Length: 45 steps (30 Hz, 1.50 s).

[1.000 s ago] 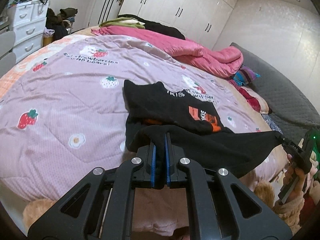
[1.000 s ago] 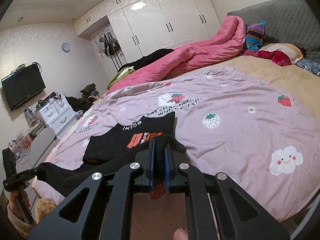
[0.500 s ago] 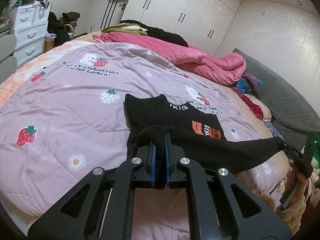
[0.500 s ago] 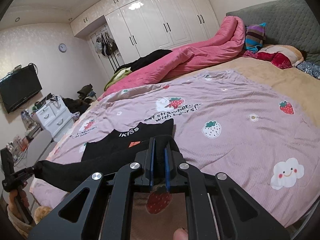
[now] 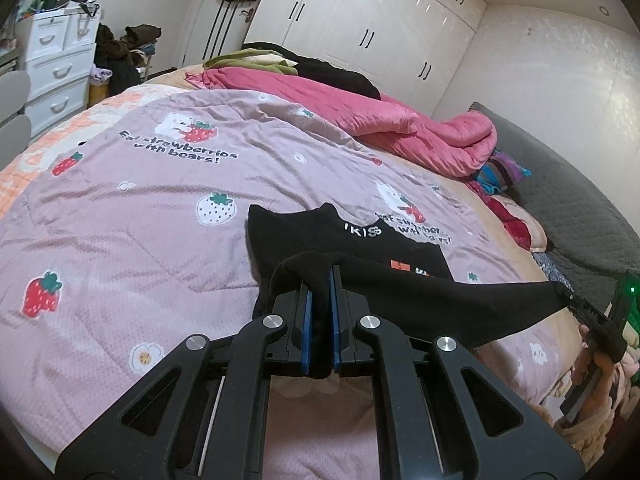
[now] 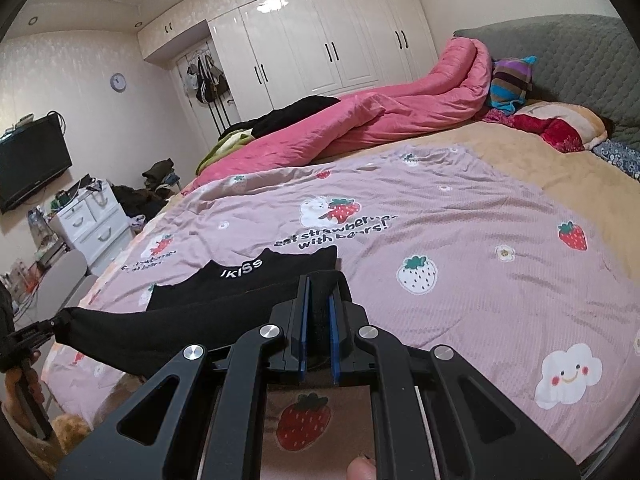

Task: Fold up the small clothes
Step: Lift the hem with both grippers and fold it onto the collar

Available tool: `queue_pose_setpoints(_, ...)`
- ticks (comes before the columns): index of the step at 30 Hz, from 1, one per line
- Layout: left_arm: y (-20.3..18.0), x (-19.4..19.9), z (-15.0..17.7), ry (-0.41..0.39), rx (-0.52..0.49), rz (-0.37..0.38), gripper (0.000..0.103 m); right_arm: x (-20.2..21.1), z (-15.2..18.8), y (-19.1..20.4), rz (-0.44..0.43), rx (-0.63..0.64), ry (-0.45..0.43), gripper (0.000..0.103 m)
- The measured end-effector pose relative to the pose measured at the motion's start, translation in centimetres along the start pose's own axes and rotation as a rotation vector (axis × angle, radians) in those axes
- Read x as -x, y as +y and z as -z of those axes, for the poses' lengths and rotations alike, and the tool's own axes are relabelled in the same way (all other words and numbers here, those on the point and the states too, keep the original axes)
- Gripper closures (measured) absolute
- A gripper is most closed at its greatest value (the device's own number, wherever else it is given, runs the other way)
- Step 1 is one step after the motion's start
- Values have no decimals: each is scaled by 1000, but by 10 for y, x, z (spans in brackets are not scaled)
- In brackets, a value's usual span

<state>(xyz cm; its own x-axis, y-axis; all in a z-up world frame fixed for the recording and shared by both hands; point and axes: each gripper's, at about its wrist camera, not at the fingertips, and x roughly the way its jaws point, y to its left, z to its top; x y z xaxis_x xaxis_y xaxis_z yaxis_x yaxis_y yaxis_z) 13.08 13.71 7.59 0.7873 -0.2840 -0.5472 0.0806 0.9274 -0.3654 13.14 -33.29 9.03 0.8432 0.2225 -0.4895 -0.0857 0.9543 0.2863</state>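
Carrying the near hem of the black shirt forward over its own body, with both grippers further across the bed than a second ago. Left gripper clenched on one bottom corner of the cloth, blue fingers pressed tight with black fabric bunched between them; right gripper clamped the same way on the other corner. Hem stretched taut in the air between the two, slightly sagging in the middle.

Compared with a second ago, much more of the orange chest print now hidden under the lifted fold: only a sliver left showing in the left wrist view, none in the right. White lettering at the collar not yet covered. Collar end and shoulders lying flat on the strawberry quilt, well apart from the pink duvet heaped at the far side.

Judged as midway through a bottom-to-top half fold: hem probably needing to travel on to the collar line before being lowered and let go. Risk of the flat layer dragging or wrinkling if the hem sinks too early.
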Motion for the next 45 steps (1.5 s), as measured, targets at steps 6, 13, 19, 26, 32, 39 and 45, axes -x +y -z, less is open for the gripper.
queue_pose_setpoints(6,-2,-8,-10,-13,-4,-9,101,-13,-9,5,17,20,-2,95)
queue_pose_setpoints(13,0,-21,-20,-17,-5,-30,101,-27,-20,8,16,41,-9,95)
queue_pose_setpoints(19,7,-31,-28,-15,4,-37,101,-44,-31,8,15,48,-13,95)
queue_pose_setpoints(26,15,-51,-40,0,10,-62,101,-70,-40,16,31,92,-10,95)
queue_pose_setpoints(32,18,-74,-46,19,-17,-103,101,-100,-44,19,67,117,19,95)
queue_pose_setpoints(39,19,-99,-49,47,-51,-133,101,-130,-41,11,95,98,57,95)
queue_pose_setpoints(45,23,-119,-48,71,-61,-156,101,-156,-34,-1,98,56,97,95)
